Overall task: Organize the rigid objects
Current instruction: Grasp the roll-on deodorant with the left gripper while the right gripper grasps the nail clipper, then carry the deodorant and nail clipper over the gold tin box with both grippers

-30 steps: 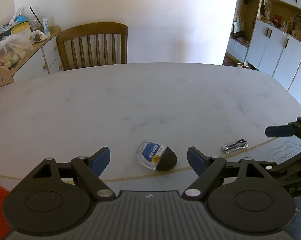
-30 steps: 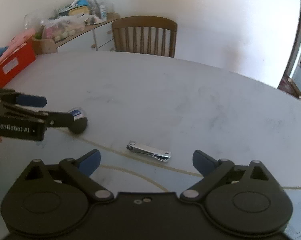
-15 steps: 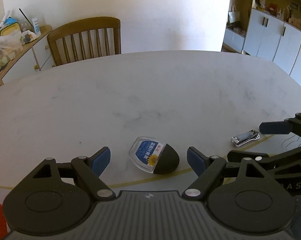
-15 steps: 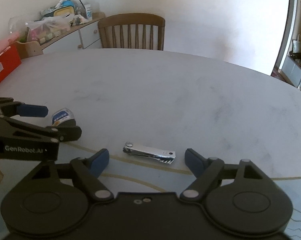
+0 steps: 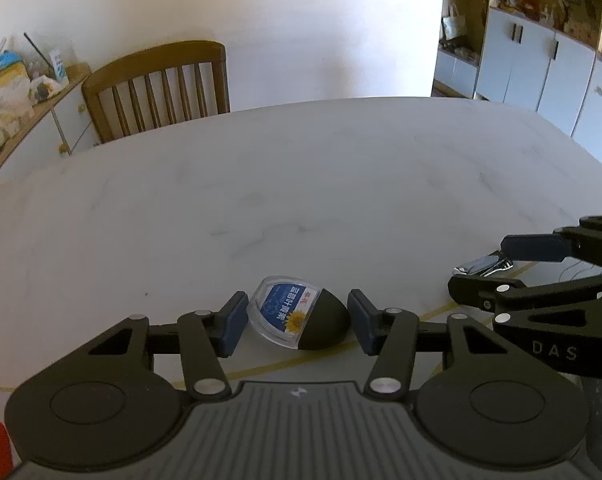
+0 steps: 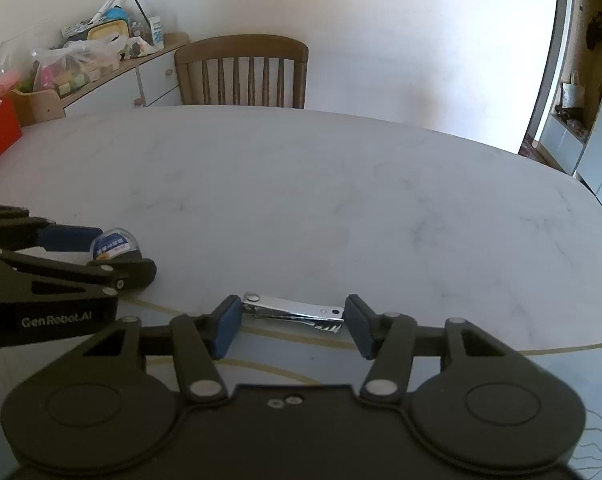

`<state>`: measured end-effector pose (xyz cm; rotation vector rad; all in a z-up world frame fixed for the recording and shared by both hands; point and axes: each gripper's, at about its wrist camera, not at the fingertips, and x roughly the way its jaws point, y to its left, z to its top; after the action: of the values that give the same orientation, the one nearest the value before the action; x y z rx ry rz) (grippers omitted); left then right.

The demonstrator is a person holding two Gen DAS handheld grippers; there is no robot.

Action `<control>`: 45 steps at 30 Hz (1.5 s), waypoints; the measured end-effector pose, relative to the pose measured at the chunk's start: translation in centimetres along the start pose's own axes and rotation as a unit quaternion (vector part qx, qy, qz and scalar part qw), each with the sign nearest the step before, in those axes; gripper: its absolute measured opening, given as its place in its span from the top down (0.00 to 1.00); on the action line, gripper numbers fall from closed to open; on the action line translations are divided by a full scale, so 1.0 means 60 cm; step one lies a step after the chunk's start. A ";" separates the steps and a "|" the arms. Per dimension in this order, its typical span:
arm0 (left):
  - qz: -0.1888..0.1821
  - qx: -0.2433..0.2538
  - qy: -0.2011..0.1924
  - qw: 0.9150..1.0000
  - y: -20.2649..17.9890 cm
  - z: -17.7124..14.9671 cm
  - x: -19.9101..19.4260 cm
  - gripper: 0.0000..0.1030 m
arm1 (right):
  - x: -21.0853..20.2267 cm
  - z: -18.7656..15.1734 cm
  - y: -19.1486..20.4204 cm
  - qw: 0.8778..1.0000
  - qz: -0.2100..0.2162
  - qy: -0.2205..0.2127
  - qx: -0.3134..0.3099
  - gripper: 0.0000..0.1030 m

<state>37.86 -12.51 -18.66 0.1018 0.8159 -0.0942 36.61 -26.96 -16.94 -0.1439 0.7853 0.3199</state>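
My left gripper (image 5: 297, 322) is spread around the small, light, slick-looking plastic case (image 5: 297, 317) near the table's (image 5: 301, 184) edge, my right gripper (image 6: 293, 326) spread around the thin, stiff nail clipper (image 6: 295, 312), best pinched end to end.

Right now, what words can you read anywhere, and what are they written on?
"GenRobot.AI": side of the left hand-held gripper.
"DAS", cut off by the frame edge: side of the right hand-held gripper.
Blue label on the small case: Chinese characters beside a sunflower picture, too small to read.
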 end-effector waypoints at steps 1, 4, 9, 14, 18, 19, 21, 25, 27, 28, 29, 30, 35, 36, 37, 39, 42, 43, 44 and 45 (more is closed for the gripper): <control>0.003 0.004 0.000 1.000 -0.002 0.000 -0.001 0.48 | -0.002 -0.001 0.000 1.000 0.001 0.000 0.001 0.46; 0.007 0.005 0.003 1.000 -0.005 -0.001 -0.005 0.48 | -0.005 0.000 -0.003 1.000 0.006 0.003 0.009 0.46; 0.003 -0.004 0.012 1.000 -0.002 -0.008 -0.020 0.48 | -0.017 -0.004 -0.006 1.000 0.014 0.007 0.014 0.46; 0.001 -0.007 0.013 1.000 -0.002 -0.015 -0.043 0.48 | -0.037 -0.010 0.002 1.000 0.021 0.005 0.004 0.46; 0.001 -0.015 0.013 1.000 0.000 -0.019 -0.067 0.48 | -0.058 -0.015 0.011 1.000 0.031 0.006 -0.002 0.46; 0.001 -0.015 0.013 1.000 -0.001 -0.020 -0.074 0.48 | -0.065 -0.016 0.014 0.999 0.034 0.006 -0.003 0.46; 0.002 -0.015 0.010 1.000 -0.001 -0.024 -0.090 0.48 | -0.080 -0.019 0.021 0.999 0.038 0.005 -0.008 0.46; 0.001 -0.026 0.005 1.000 0.006 -0.030 -0.124 0.48 | -0.110 -0.021 0.035 0.999 0.045 0.003 -0.013 0.46; 0.001 -0.029 0.002 1.000 0.010 -0.035 -0.144 0.48 | -0.128 -0.020 0.043 0.999 0.051 0.000 -0.014 0.46; 0.003 -0.031 0.000 1.000 0.013 -0.038 -0.154 0.48 | -0.135 -0.020 0.046 0.999 0.052 0.000 -0.015 0.46; 0.004 -0.033 0.000 0.999 0.015 -0.041 -0.163 0.48 | -0.145 -0.020 0.051 0.998 0.054 -0.002 -0.017 0.46; 0.004 -0.036 0.001 0.999 0.018 -0.043 -0.173 0.48 | -0.154 -0.022 0.054 0.998 0.058 -0.003 -0.018 0.46; 0.004 -0.045 -0.007 0.999 0.034 -0.056 -0.230 0.48 | -0.200 -0.024 0.084 0.997 0.077 -0.010 -0.029 0.46; 0.004 -0.046 -0.009 0.999 0.037 -0.058 -0.242 0.48 | -0.208 -0.024 0.090 0.996 0.081 -0.010 -0.030 0.46; 0.005 -0.047 -0.011 0.999 0.040 -0.061 -0.253 0.48 | -0.217 -0.024 0.098 0.996 0.084 -0.011 -0.031 0.46; 0.007 -0.051 -0.013 0.999 0.046 -0.067 -0.275 0.48 | -0.233 -0.022 0.113 0.995 0.091 -0.014 -0.036 0.46; 0.010 -0.057 -0.016 0.998 0.063 -0.078 -0.306 0.48 | -0.255 -0.018 0.137 0.993 0.106 -0.020 -0.044 0.46; 0.014 -0.059 -0.018 0.998 0.069 -0.083 -0.316 0.48 | -0.263 -0.017 0.146 0.992 0.111 -0.023 -0.048 0.46; 0.018 -0.062 -0.019 0.998 0.076 -0.088 -0.326 0.48 | -0.270 -0.015 0.157 0.992 0.116 -0.026 -0.052 0.46; 0.021 -0.066 -0.020 0.997 0.084 -0.092 -0.335 0.48 | -0.276 -0.015 0.166 0.991 0.120 -0.028 -0.055 0.46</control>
<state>20.78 -5.94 -7.49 -0.0080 0.7771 -0.0028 21.72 -21.55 -5.85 -0.1436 0.7310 0.5933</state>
